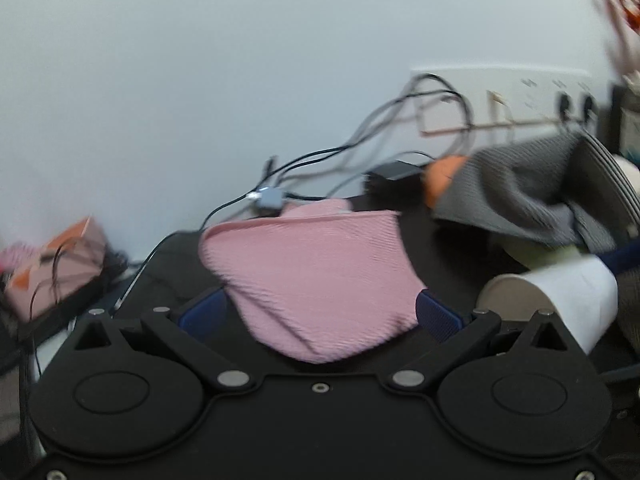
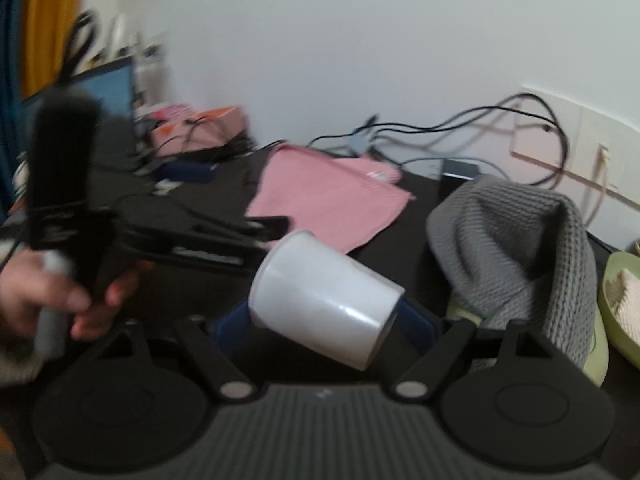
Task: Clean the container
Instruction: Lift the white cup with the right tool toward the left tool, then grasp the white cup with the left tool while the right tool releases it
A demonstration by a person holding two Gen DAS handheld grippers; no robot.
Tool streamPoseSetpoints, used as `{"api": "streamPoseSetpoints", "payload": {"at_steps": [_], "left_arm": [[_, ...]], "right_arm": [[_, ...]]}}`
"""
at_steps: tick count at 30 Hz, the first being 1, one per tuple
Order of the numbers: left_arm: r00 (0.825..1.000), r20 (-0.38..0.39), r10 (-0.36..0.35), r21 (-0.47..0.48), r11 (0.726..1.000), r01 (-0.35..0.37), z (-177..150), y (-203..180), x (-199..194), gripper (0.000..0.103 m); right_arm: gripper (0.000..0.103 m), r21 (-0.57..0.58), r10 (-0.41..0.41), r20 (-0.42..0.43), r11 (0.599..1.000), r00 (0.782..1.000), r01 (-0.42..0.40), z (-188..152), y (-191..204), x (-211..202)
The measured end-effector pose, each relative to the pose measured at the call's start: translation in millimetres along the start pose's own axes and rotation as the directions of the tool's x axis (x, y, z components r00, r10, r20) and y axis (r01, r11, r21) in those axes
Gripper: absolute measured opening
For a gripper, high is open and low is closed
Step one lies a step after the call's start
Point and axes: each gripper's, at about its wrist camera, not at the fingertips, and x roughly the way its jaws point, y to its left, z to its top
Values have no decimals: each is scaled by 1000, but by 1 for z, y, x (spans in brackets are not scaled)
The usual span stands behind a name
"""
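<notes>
The white cup (image 2: 326, 306) lies tilted between the blue fingers of the right gripper (image 2: 324, 326), its closed base up and to the left, its rim end down and to the right; the jaws are clamped on its sides, holding it above the dark table (image 2: 416, 216). Just beyond the cup, flat on the table, lies the pink cloth (image 2: 328, 196). In the left wrist view this cloth fills the gap of the left gripper (image 1: 320, 312), whose jaws stand wide; whether the pads press on it cannot be told. To the right of the cup a grey knitted cloth (image 2: 516, 248) is heaped over a pale green bowl (image 2: 616, 304). To the cup's left, a hand (image 2: 44, 300) grips the left gripper's black handle. Behind the cup, black cables (image 2: 472, 120) trail along the white wall (image 2: 360, 40).
</notes>
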Motion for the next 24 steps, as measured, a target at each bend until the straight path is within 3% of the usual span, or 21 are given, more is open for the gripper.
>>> {"api": "streamPoseSetpoints", "payload": {"at_steps": [11,19,24], "left_arm": [[989,21,-148,95,985,146,-1,-10,-9,103],[966,-21,-257,89,962,257,-1,-13,-8,103],[947,-37,-320,32,946,321,1,-9,-9,103]], "right_arm": [[81,-177,56,-83,982,995,-70,-8,0,-13],[81,-191,-16,-111,982,994,-5,-16,-14,-20],[81,-200,-45,-138,980,989,17,-18,-15,-22]]}}
